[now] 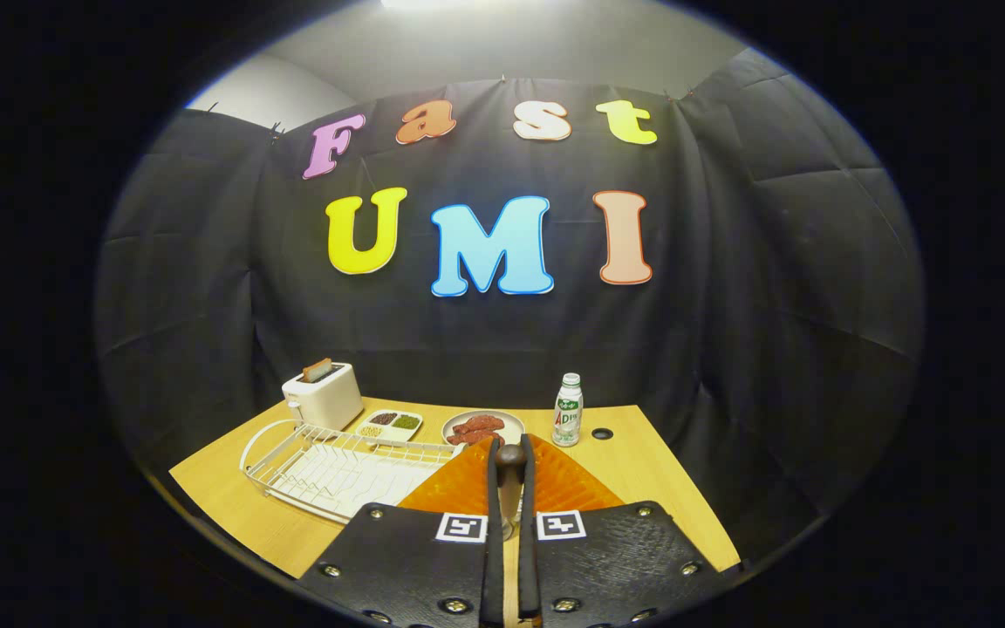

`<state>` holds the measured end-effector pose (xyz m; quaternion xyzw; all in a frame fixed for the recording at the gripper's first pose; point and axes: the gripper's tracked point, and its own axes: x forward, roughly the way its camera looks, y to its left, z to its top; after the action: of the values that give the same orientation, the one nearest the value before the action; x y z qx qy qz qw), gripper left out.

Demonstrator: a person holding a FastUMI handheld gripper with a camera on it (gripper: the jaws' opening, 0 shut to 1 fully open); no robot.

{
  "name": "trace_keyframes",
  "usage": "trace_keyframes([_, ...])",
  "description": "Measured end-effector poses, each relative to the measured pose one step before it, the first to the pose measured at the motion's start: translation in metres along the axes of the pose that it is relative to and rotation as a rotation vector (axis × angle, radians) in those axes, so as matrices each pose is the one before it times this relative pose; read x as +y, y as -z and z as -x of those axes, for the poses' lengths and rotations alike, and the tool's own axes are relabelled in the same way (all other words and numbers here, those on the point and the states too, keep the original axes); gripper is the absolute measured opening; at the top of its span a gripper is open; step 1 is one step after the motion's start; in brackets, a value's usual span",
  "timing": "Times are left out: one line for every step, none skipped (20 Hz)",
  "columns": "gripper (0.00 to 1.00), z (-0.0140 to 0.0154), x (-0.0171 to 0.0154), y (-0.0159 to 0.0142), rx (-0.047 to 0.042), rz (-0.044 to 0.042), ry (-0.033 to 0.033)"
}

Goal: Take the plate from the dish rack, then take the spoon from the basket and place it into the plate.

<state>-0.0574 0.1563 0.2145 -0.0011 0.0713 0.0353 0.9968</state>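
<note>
Wooden tabletop [642, 471], light grain, set against the black cloth wall on its far side. Right edge runs diagonally toward the near corner; the strip along it is bare wood, the widest free room on the surface. A small dark round hole [602, 433] sits in the top near the far right corner.

Far left corner: white toaster [323, 395] with a slice of bread standing up out of its slot. Just beside it, toward the middle of the far edge, a white divided tray [390, 423] with dark, green and pale fillings. Next along the far edge, a round grey dish [482, 427] carrying reddish pieces. Then a small plastic bottle [567, 410], upright, white cap, green-and-red label, standing near the hole.

White wire dish rack [337, 467] takes up the left half of the top, reaching close to the left edge. Its slots look bare from here.

Orange ribbed plate [459, 488] lies on the table in the near middle, just ahead of the gripper body, its left rim near the rack's right end.

Gripper [509, 488]: black fingers drawn in close, nearly parallel, only a narrow gap between them. In that gap a spoon [510, 478] is pinched, dark rounded end poking up past the fingertips, pale shaft running back down between them. Both fingers press on it. The spoon is held directly above the orange plate; whether it touches the plate cannot be told.

Basket: can't make one out from this angle.
</note>
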Motion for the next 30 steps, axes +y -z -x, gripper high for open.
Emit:
trace_keyframes([0.06,0.00347,0.0068,0.00598,0.00353,-0.00367,-0.00758])
trace_keyframes([0.07,0.00116,0.00687,0.00598,0.00502,-0.00207,-0.00975])
trace_keyframes([0.07,0.00166,0.00636,0.00677,0.00753,-0.00027,-0.00742])
trace_keyframes([0.07,0.00215,0.00494,0.00708,0.00981,-0.00024,-0.00416])
trace_keyframes([0.07,0.0015,0.00555,0.00776,0.0093,-0.00191,-0.00422])
trace_keyframes([0.07,0.00137,0.00565,0.0067,0.00509,-0.00731,-0.00319])
trace_keyframes([0.07,0.00084,0.00594,0.00554,0.0047,-0.01101,-0.0035])
trace_keyframes([0.07,0.00124,0.00528,0.00775,0.00826,-0.00984,-0.00637])
trace_keyframes([0.07,-0.00032,0.00499,0.00766,0.01068,-0.00701,-0.00393])
trace_keyframes([0.07,-0.00186,0.00296,0.00729,0.01125,-0.00722,-0.00371])
trace_keyframes([0.07,-0.00072,0.00374,0.00805,0.01317,-0.01116,-0.00689])
trace_keyframes([0.07,-0.00207,0.00616,0.00874,0.01582,-0.01495,-0.0151])
trace_keyframes([0.07,-0.00124,0.00685,0.00747,0.01279,-0.01126,-0.02213])
trace_keyframes([0.06,-0.00236,0.00378,0.00693,0.01394,-0.00597,-0.01291])
trace_keyframes([0.07,-0.00192,0.00219,0.00623,0.01301,-0.00479,-0.00718])
trace_keyframes([0.07,-0.00249,0.00245,0.00461,0.00682,-0.00312,-0.00933])
trace_keyframes([0.07,-0.00367,0.00515,0.00526,0.00651,-0.00213,-0.01177])
trace_keyframes([0.07,-0.00415,0.00432,0.00469,0.00765,-0.00158,-0.0115])
trace_keyframes([0.07,-0.00462,0.00441,0.00539,0.00988,-0.00525,-0.01162])
trace_keyframes([0.07,-0.00594,0.00704,0.00731,0.01214,-0.00711,-0.01812])
trace_keyframes([0.07,-0.00511,0.00577,0.00557,0.01059,-0.00536,-0.01518])
trace_keyframes([0.07,-0.00422,0.00366,0.0052,0.00779,-0.0041,-0.0128])
trace_keyframes([0.07,-0.00326,0.00433,0.00502,0.00759,-0.00175,-0.01303])
trace_keyframes([0.07,-0.00429,0.00381,0.00497,0.00864,-0.00054,-0.01125])
trace_keyframes([0.06,-0.00335,0.00306,0.00358,0.00624,0.0013,-0.01214])
trace_keyframes([0.06,-0.00303,0.0034,0.00292,0.00259,-0.00041,-0.01412])
trace_keyframes([0.07,-0.00289,0.00176,0.00242,0.00231,-0.00295,-0.01045])
trace_keyframes([0.06,-0.00218,-0.00008,0.00552,0.01034,0.00172,-0.00501])
trace_keyframes([0.07,-0.00075,-0.00118,-0.00257,-0.01595,-0.00799,-0.01183])
trace_keyframes([0.07,-0.00286,-0.0006,0.00202,0.01283,-0.01005,-0.00604])
